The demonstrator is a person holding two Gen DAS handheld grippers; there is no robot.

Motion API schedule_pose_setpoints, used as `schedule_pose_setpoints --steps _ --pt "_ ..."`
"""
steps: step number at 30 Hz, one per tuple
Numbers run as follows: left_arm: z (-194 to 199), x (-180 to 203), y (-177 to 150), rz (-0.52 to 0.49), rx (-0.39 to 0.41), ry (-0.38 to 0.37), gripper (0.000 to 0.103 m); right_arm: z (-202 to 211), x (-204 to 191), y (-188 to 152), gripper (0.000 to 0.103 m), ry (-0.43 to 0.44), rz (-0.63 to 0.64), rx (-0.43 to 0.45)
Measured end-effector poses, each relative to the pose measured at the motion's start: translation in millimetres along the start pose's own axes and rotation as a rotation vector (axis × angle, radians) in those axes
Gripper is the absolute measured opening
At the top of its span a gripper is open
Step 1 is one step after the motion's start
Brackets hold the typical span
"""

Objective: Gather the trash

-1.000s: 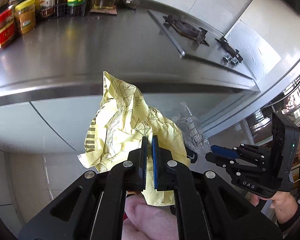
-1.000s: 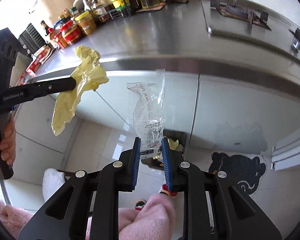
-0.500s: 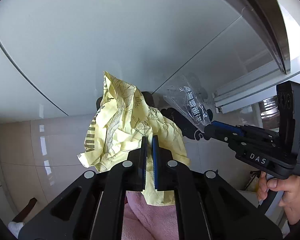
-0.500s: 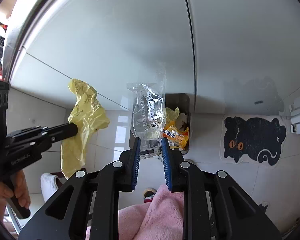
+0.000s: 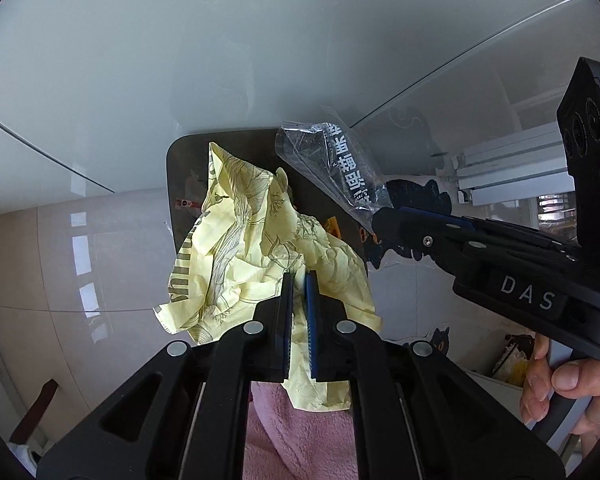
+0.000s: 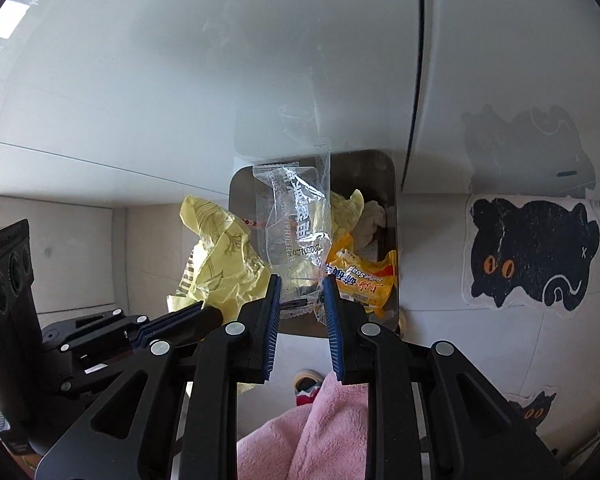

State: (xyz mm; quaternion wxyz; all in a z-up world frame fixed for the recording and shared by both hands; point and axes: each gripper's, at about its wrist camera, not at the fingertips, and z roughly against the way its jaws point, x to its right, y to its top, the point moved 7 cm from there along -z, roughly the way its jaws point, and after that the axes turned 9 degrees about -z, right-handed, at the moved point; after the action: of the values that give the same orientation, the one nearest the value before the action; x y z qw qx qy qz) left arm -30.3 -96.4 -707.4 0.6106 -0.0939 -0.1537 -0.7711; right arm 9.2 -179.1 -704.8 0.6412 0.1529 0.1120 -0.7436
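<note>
Left gripper (image 5: 299,280): our jaws are nearly together, pinching the crumpled yellow wrapper (image 5: 260,256) by a fold. The figures show them easing open slightly in the last half second, yet the paper is between the pads and has not dropped.

Right gripper (image 6: 300,280): our jaws stand narrow, clamped on the lower end of the clear wrapper (image 6: 296,220), which stands up above them.

Bin (image 6: 390,184): dark, open-topped, on the tiled floor against the white cabinet (image 6: 220,60). It already holds a yellow-orange packet (image 6: 364,276) and some crumpled paper.

Position of trash: both wrappers hang over the bin mouth. In the left view the yellow wrapper covers much of the opening; in the right view the clear wrapper sits over its middle.

Why held so: we judge both grippers point steeply down so that each piece falls straight in on release. Gripping by an edge lets the light film hang free.

Change from a second ago: then we saw the counter, jars and hob, with the bin small and far below. Now the counter is out of view, cabinet and floor fill both views, and the bin is large and close. Both hands have come down together.

Other items: cat mat (image 6: 532,252) on the floor right of the bin; pink sleeve (image 6: 320,432) below our jaws.

Next: opening both jaws.
</note>
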Motion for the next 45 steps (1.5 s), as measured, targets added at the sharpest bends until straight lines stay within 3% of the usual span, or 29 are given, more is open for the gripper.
schedule_pose_setpoints --steps 3,5,7,15,21,23,29,38,45 --pt "-9 -9 1 0.025 -0.017 -0.008 0.011 -5 2 8 0.027 0.007 -0.016 0.001" --pt "-10 -12 -2 0.042 -0.019 -0.006 0.019 -8 4 13 0.041 0.019 -0.035 0.001" --pt "-7 -17 -2 0.058 -0.016 -0.004 0.024 -5 4 17 0.068 0.044 -0.066 0.013" --pt "36 -15 4 0.075 0.033 0.006 0.042 27 -6 17 0.081 0.094 -0.094 0.047" --pt "102 -3 -4 0.081 0.105 0.025 0.053 92 -27 6 0.1 0.107 -0.08 0.117" --pt "131 2 -8 0.071 0.132 0.044 0.059 121 -34 0 0.1 0.113 -0.066 0.148" --pt "251 25 -3 0.029 0.286 0.116 0.094 237 -67 -19 0.1 0.096 0.023 0.275" --pt "423 72 12 -0.06 0.48 0.259 0.095 408 -108 -27 0.1 -0.015 0.1 0.551" --pt "529 108 25 -0.085 0.645 0.305 0.095 495 -135 -33 0.1 -0.102 0.143 0.668"
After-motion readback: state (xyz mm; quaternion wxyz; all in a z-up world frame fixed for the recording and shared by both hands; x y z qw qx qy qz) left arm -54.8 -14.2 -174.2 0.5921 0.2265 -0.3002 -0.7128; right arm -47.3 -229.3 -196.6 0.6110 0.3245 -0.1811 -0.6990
